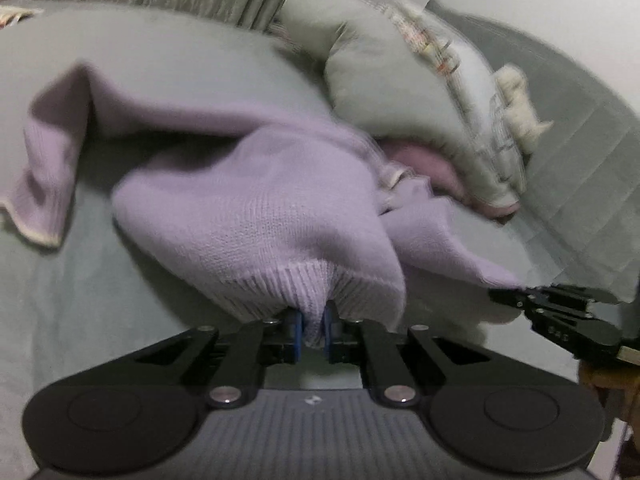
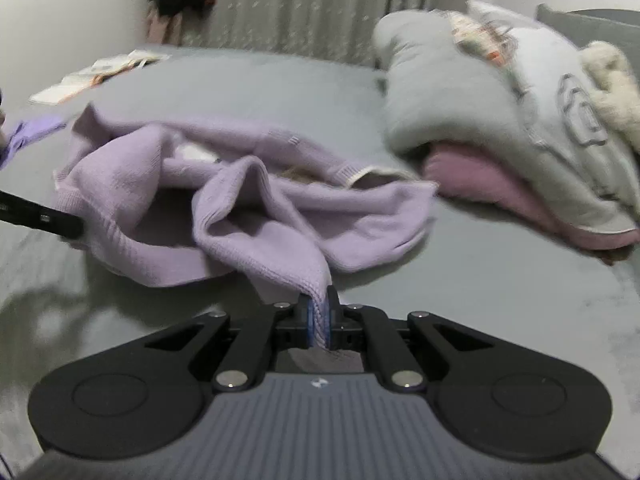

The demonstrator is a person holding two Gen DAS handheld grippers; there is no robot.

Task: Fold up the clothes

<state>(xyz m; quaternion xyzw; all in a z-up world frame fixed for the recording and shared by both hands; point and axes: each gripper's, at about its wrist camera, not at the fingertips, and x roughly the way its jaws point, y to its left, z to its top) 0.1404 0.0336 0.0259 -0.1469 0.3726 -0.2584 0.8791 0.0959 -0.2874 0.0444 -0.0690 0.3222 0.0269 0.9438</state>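
Note:
A lilac knitted sweater [image 1: 248, 204] lies bunched on the grey bed [image 1: 120, 320]. My left gripper [image 1: 313, 330] is shut on its ribbed hem, which is pinched between the blue pads and lifted off the sheet. In the right wrist view the same sweater [image 2: 248, 216] spreads ahead, and my right gripper [image 2: 319, 322] is shut on another ribbed edge of it. The right gripper's black fingers [image 1: 532, 300] show at the right of the left wrist view, at a corner of the sweater. The left gripper's finger [image 2: 48, 220] enters at the left edge, against the sweater.
A folded pile of clothes, grey [image 2: 460, 108] over pink [image 2: 492, 188], lies at the right on the bed, with a cream fluffy item [image 2: 612, 80] on top. Papers [image 2: 100, 72] lie at the far left corner. A curtain [image 2: 320, 4] hangs behind the bed.

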